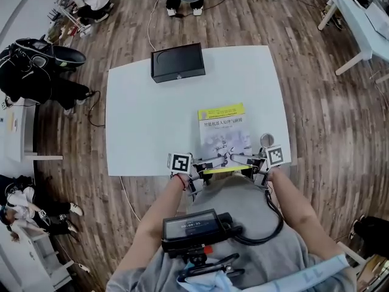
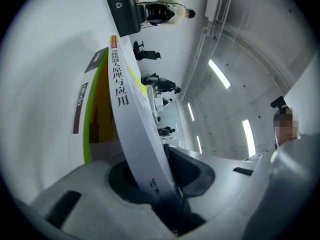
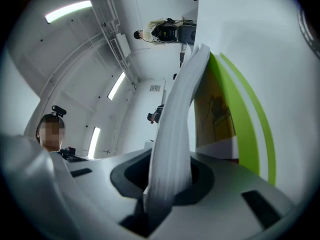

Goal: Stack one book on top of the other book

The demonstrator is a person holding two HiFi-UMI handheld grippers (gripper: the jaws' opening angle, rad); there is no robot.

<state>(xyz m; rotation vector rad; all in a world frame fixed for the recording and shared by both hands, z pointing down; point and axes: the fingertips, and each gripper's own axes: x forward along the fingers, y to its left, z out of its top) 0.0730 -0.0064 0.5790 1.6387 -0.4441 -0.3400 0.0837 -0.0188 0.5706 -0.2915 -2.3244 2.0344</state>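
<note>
On the white spine of the held book (image 2: 120, 84) we read 人原理与应用 — running lengthwise. Its cover title is too small for us, and print on the second book (image 2: 97, 124) is blurred.

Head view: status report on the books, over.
Left gripper, right gripper shut on white-covered paperback book. Held over green-bordered book. Black rectangular box far off, nothing blocking.

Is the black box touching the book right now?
No: in the head view the black box sits at the far side of the table, with bare tabletop between it and the book.
</note>
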